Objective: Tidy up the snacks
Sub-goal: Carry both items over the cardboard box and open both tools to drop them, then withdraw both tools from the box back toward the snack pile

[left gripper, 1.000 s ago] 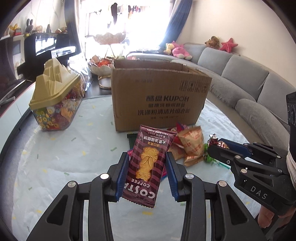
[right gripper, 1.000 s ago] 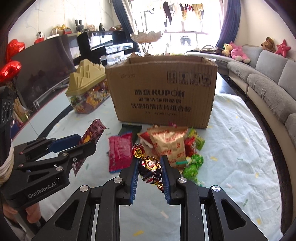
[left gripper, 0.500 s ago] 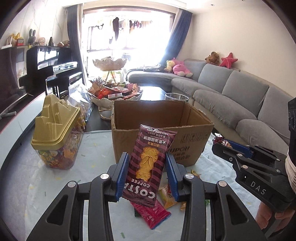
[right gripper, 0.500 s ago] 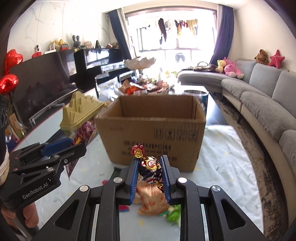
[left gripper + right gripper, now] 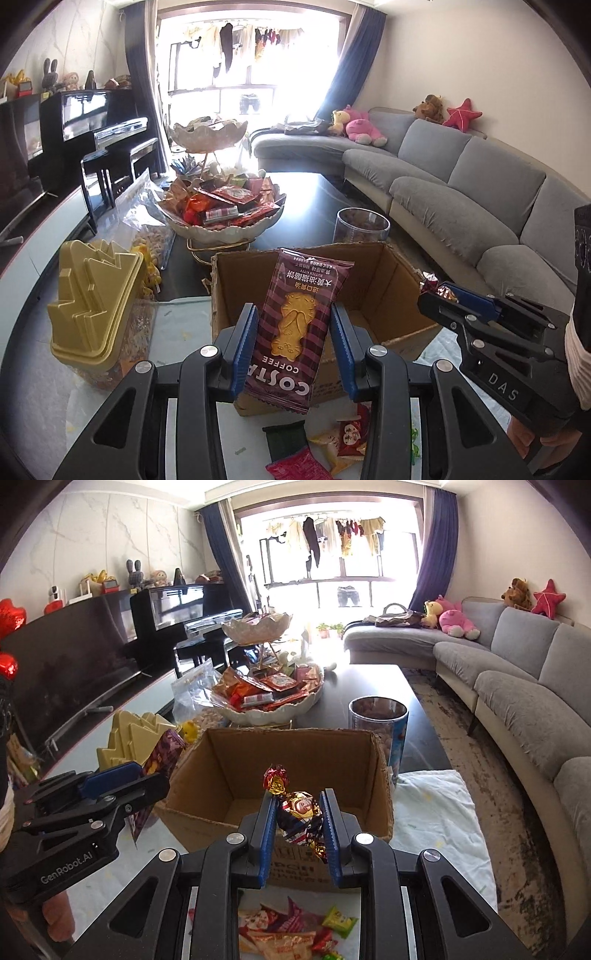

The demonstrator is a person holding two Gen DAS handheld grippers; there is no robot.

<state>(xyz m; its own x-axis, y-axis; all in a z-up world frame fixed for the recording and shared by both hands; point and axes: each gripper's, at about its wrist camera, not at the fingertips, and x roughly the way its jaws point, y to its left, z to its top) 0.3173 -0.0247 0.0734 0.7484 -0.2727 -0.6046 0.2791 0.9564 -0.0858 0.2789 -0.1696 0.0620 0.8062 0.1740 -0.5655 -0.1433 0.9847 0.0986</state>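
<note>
My left gripper (image 5: 293,325) is shut on a maroon Costa Coffee biscuit packet (image 5: 295,328), held upright above the near wall of the open cardboard box (image 5: 384,295). My right gripper (image 5: 297,812) is shut on a foil-wrapped candy (image 5: 299,812), held over the box's near edge (image 5: 199,819). The box looks empty inside. Each gripper shows in the other's view: the right one (image 5: 437,297) to the right, the left one (image 5: 147,775) to the left. Loose snack packets (image 5: 332,443) lie on the white cloth in front of the box, also in the right wrist view (image 5: 295,938).
A gold-lidded jar of sweets (image 5: 92,310) stands left of the box. Behind the box are a tiered bowl of snacks (image 5: 225,210), a clear bag (image 5: 147,210) and a clear cylinder (image 5: 362,229). A grey sofa (image 5: 480,192) runs along the right.
Both grippers have risen with their snacks from table level and moved forward. They now look down into the open box from above its near edge.
</note>
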